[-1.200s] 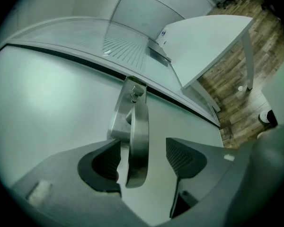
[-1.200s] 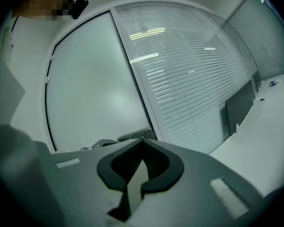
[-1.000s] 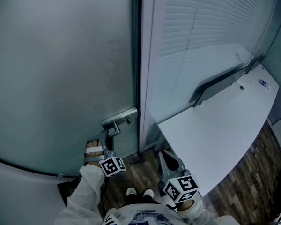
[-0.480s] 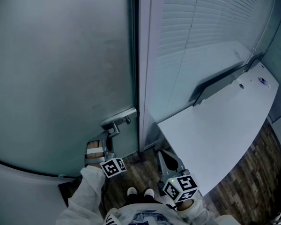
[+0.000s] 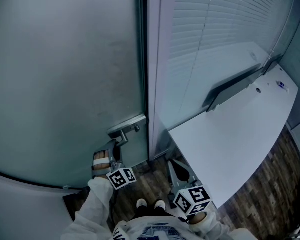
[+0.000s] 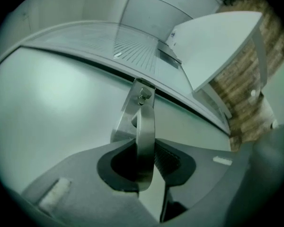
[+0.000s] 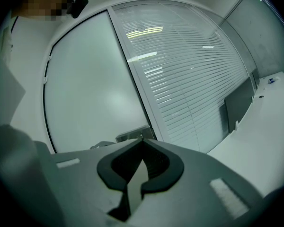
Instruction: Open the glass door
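Left gripper view: left gripper [image 6: 146, 157] jaws, just closed, on door handle [image 6: 145, 124].

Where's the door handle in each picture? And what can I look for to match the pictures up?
Head view: the door handle is low, left of middle, just above the left gripper.
Left gripper view: dead centre, upright between the jaws, which have just closed on it.
Right gripper view: small, just above the jaws.
Shared landmark: the window blinds.

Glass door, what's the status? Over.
Left gripper just closed on the door handle. Right gripper shut, empty. Glass door not yet open. Nothing in the way.
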A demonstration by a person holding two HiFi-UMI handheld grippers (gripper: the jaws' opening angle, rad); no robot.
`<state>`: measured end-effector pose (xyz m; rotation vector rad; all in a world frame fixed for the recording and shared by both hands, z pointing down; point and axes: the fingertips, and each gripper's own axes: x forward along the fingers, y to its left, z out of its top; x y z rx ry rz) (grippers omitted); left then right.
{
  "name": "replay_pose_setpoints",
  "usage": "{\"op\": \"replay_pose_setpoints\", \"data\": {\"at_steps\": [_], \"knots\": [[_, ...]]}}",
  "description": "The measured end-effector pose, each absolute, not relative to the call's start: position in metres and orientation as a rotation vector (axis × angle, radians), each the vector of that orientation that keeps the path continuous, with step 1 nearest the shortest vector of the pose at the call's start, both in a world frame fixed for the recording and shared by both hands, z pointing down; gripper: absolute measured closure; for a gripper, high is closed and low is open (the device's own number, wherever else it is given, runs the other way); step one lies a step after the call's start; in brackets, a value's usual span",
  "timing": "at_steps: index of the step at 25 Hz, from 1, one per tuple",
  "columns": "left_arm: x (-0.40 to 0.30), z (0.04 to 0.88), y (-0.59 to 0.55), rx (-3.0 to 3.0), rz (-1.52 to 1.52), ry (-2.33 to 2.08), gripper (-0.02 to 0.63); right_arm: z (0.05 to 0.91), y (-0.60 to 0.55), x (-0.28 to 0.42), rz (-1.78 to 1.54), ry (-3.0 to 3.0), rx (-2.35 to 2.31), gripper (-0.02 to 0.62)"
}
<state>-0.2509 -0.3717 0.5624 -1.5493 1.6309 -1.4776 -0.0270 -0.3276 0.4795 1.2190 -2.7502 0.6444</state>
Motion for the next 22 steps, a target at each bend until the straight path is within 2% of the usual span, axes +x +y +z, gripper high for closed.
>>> {"op": "replay_pose_setpoints", "data": {"at_steps": [12,22], "knots": [[-0.251,0.584,-0.379,-1.730,-1.191,1.940,0.532,0.475,-0.335,-0.019,0.622,-2.748,1.224,0.592],[-0.246,0.584,-0.375,-1.727,-1.199,1.923,0.537,0.477,-0.334,-0.028,0.630,-2.758,1.178,0.592]]}}
